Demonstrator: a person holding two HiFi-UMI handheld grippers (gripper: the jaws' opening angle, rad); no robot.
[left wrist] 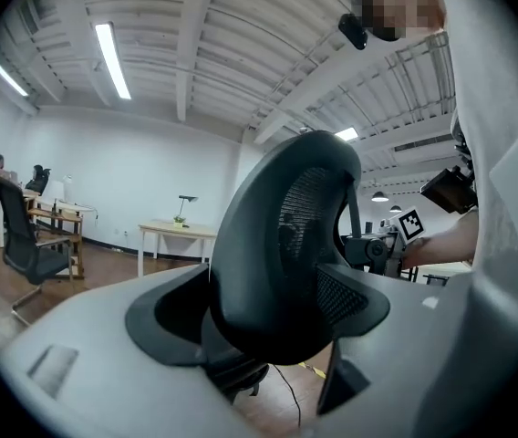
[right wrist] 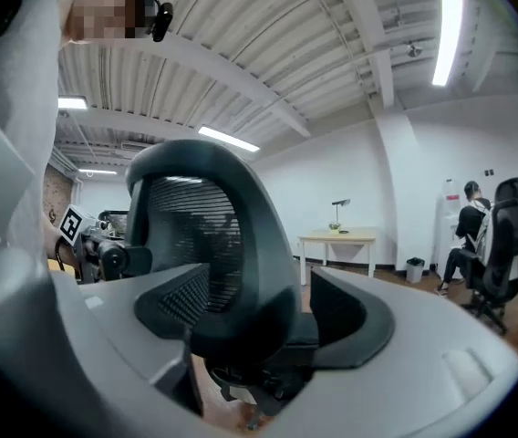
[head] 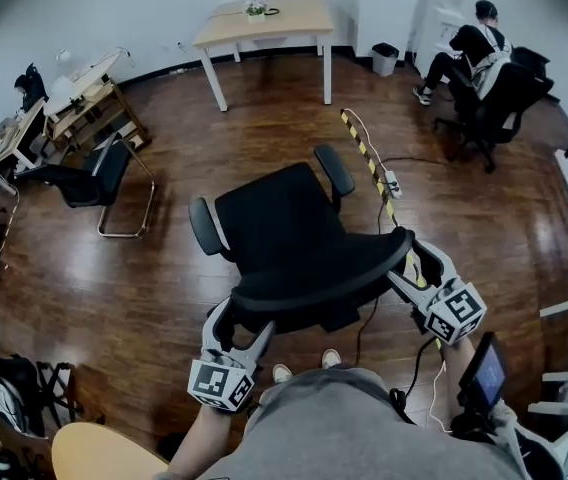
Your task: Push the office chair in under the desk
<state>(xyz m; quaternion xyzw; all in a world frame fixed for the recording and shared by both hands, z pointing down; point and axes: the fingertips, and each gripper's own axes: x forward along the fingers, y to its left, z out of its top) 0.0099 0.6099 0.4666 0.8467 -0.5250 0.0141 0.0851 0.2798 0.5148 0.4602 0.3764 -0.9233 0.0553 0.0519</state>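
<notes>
A black mesh office chair stands on the wooden floor right in front of me, its seat facing a light wooden desk at the far wall. My left gripper clasps the left end of the curved backrest. My right gripper clasps its right end. In the left gripper view the backrest fills the space between the pads of the left gripper. The right gripper view shows the backrest wedged in the right gripper the same way.
A yellow-black cable strip with a power strip runs along the floor to the right of the chair. A second black chair and cluttered shelves stand at left. A seated person and a bin are at the far right.
</notes>
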